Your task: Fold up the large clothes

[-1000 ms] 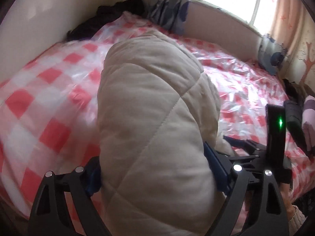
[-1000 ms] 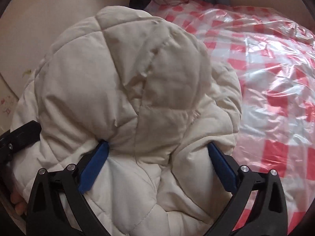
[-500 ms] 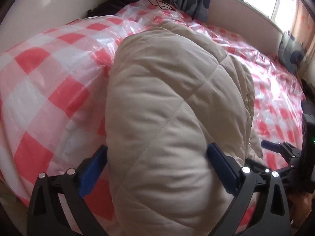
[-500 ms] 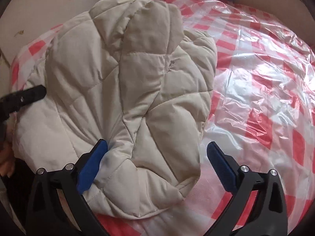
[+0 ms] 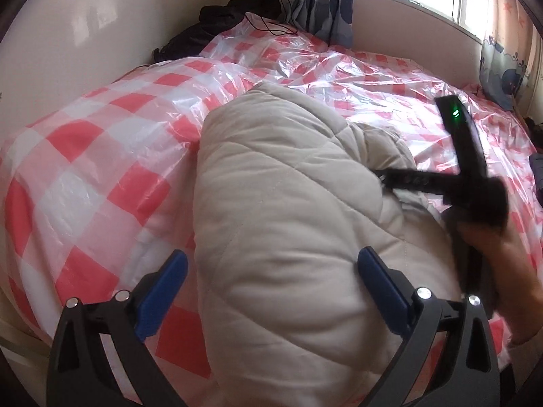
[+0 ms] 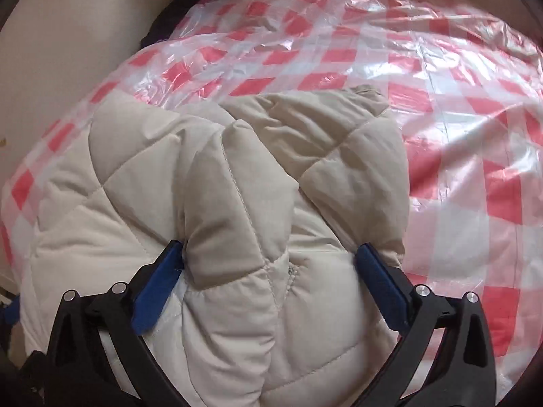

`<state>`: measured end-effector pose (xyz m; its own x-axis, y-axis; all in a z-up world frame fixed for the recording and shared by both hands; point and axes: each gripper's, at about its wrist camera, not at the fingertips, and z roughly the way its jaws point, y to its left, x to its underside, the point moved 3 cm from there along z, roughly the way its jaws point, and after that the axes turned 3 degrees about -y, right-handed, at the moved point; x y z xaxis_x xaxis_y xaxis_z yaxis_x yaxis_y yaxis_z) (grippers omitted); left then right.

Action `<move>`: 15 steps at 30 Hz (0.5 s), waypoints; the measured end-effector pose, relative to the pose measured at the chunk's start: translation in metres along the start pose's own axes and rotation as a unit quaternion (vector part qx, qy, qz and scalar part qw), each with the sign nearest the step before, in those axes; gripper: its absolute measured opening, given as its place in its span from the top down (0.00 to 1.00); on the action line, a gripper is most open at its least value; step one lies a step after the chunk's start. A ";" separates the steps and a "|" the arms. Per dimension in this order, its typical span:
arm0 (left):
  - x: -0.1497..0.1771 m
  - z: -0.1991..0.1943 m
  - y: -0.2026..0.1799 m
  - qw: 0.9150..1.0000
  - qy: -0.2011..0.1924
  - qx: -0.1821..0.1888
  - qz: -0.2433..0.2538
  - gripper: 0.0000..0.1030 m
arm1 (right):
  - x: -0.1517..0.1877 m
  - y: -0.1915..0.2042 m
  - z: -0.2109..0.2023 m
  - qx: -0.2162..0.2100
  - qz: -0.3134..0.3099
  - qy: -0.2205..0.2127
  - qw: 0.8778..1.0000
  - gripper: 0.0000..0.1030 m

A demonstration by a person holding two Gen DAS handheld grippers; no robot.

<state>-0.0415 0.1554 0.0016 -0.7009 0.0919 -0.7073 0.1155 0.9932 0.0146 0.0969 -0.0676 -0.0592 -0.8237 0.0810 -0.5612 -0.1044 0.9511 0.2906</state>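
Now flatter on bed (image 5: pixel 101 183), cream quilted jacket (image 5: pixel 288 224); left gripper (image 5: pixel 271 271) and right gripper (image 6: pixel 271 261) wide apart, unclamped; no legible writing.

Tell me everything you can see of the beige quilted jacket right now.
The beige quilted jacket is puffy, matte fabric stitched in diamond panels, bunched into a thick, loosely folded mound. It lies on the red-and-white checked plastic sheet covering the bed. The left gripper straddles one padded fold with fingers spread wide; the right gripper has a raised ridge between its blue pads, touching it. Sleeves, zipper and collar cannot be made out.
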 end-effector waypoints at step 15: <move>0.009 -0.043 -0.006 0.999 -0.025 -0.042 0.018 0.07 | 0.087 0.016 -0.122 0.021 -0.013 -0.018 1.000 0.06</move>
<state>-0.0783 0.1531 0.0255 -0.6606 0.1268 -0.7399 0.0802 0.9919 0.0984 -0.0442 -0.0820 -0.0086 -0.8006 0.0660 -0.5956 -0.1012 0.9648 0.2429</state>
